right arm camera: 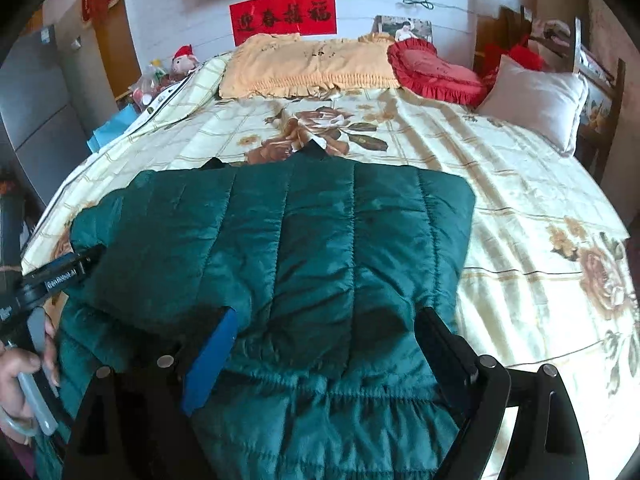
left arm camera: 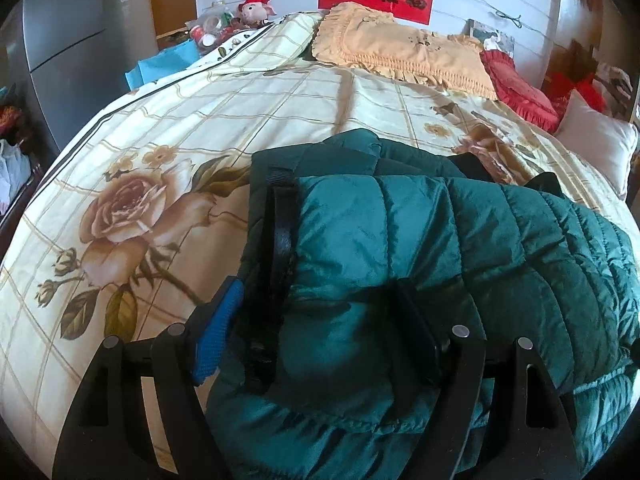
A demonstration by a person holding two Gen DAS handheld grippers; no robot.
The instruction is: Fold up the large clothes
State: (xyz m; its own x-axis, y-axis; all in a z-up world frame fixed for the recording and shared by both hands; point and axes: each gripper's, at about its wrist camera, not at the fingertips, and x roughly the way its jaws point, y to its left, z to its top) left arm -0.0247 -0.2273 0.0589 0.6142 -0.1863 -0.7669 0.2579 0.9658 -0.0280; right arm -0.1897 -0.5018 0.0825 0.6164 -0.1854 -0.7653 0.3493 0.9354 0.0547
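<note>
From the left wrist view, the left tool has its two black fingers apart, with the glossy quilted green jacket bulging between them; whether they press it I cannot tell. A black strap runs along the jacket's folded left edge. The jacket fills the lower right of the frame, with bare floral bedspread to the left.

From the right wrist view, the right tool stands spread over the jacket's gathered hem at lower centre. The puffy panel lies folded and squarish, with smooth bedspread to its right. A frilled yellow pillow sits at the top of the frame.
</note>
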